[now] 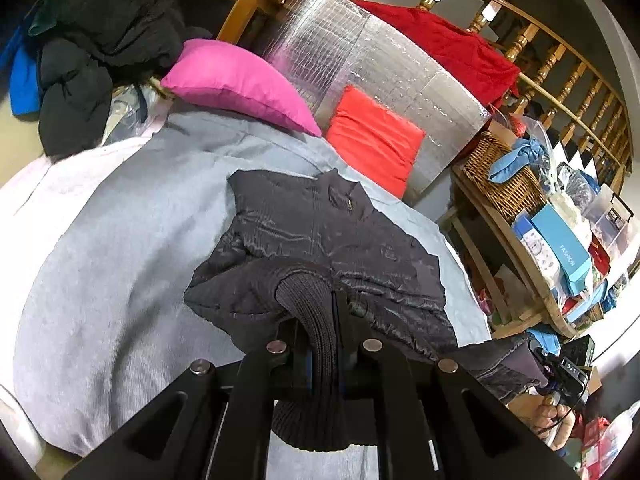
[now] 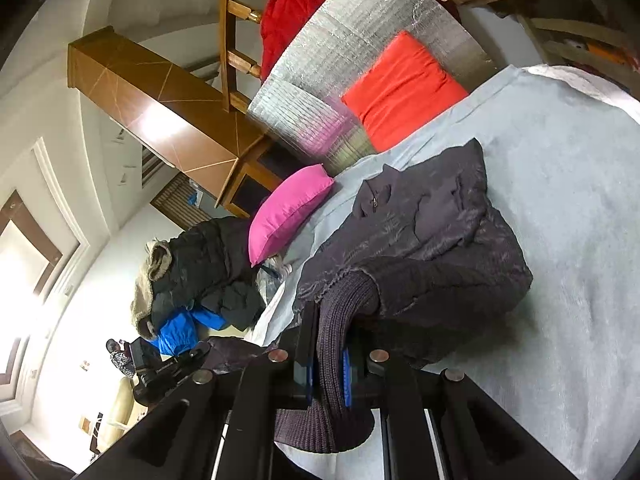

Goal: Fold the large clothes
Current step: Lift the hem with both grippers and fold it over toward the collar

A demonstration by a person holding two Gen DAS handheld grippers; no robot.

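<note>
Ribbed knit cuff (image 1: 308,312) pinched tight in the left gripper (image 1: 334,320), jaws nearly closed on it; the cuff's end droops below the fingers. Right gripper (image 2: 328,344) likewise clamps a second ribbed cuff (image 2: 340,304), blue pads against the knit. From each claw the dark puffy jacket (image 1: 320,236) spreads toward 12 o'clock, shiny and wrinkled, collar and zipper at the far end, lying on the grey-blue bed cover (image 1: 120,240). Beyond, at 11 o'clock in the left view, a pink pillow (image 1: 236,80); at 1 o'clock, a red cushion (image 1: 372,136).
</note>
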